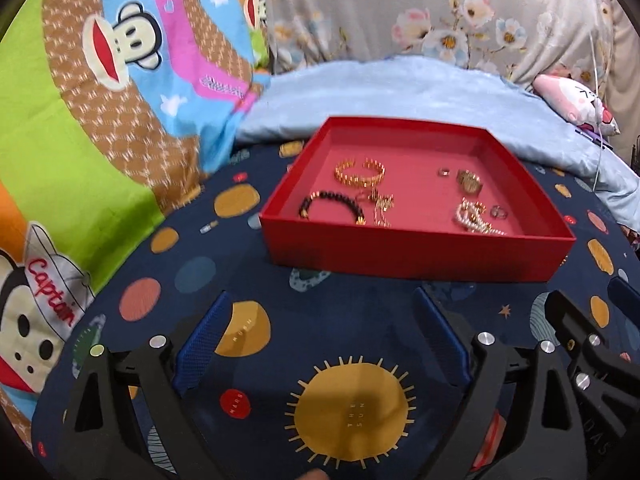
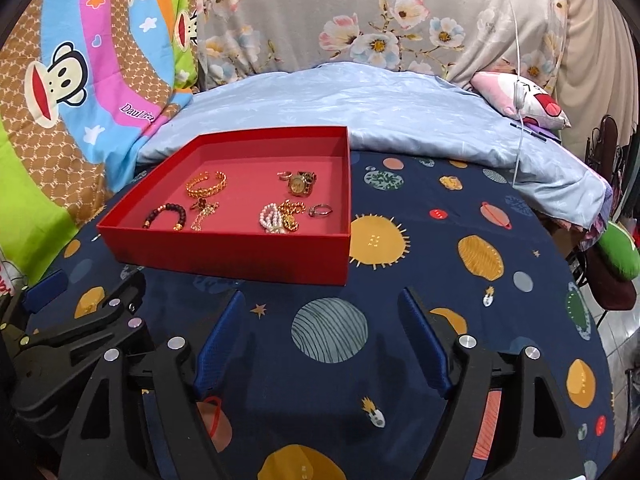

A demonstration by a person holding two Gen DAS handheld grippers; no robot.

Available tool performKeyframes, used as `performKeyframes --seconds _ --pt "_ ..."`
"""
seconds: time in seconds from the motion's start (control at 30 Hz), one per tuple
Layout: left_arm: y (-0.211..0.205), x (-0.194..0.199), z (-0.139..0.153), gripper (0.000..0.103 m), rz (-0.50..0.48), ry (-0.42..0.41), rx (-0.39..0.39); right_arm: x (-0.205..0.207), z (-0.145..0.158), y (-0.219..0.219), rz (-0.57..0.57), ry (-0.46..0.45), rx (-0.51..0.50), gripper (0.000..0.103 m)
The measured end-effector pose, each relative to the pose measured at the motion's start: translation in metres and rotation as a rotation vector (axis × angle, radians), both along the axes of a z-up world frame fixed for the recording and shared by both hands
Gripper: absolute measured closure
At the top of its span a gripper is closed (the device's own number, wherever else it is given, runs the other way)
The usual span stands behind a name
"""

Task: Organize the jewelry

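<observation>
A shallow red tray (image 1: 416, 254) (image 2: 240, 250) sits on a navy planet-print cloth. In it lie a gold cuff bracelet (image 1: 360, 174) (image 2: 206, 184), a dark bead bracelet (image 1: 332, 206) (image 2: 166, 216), a gold chain (image 1: 380, 204) (image 2: 204, 212), a gold watch (image 1: 469, 181) (image 2: 300, 184), a pearl bracelet (image 1: 474, 216) (image 2: 272, 218) and small rings (image 1: 499, 212) (image 2: 320, 211). My left gripper (image 1: 320, 300) is open and empty, just short of the tray's near wall. My right gripper (image 2: 320, 296) is open and empty, near the tray's right front corner. Each gripper shows at the edge of the other's view.
The navy cloth (image 2: 460, 280) covers a round table. A light blue quilt (image 2: 360, 100) lies right behind the tray. Cartoon-monkey bedding (image 1: 100, 100) is at the left, floral fabric (image 2: 360, 12) at the back. A white cable (image 2: 518, 80) hangs at the right.
</observation>
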State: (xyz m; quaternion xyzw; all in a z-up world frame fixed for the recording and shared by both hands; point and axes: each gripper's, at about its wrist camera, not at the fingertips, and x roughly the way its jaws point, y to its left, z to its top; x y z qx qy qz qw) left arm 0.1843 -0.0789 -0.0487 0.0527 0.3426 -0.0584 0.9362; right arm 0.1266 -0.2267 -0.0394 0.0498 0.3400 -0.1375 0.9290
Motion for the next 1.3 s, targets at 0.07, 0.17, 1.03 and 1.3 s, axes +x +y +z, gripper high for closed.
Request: performKeyframes --seconds 0.07,0.17,1.03,1.3 --pt "0.0002 0.0026 -0.0031 0.014 0.005 0.019 0.005 0.0042 -0.0032 -0.0002 -0.002 0.025 0.004 0.026" --pt "-0.0014 0.0033 -0.0056 0.014 0.013 0.029 0.019 0.0051 -0.0053 -0.0002 -0.009 0.037 0.006 0.025" --pt "0.0003 -0.0018 -0.0018 0.026 -0.007 -0.004 -0.008 0.0026 -0.0039 0.0005 -0.005 0.013 0.007 0.024" --pt "-0.0016 -0.0020 -0.0028 0.031 -0.022 -0.004 -0.011 0.0022 -0.0035 0.0005 -0.006 0.010 0.006 0.024"
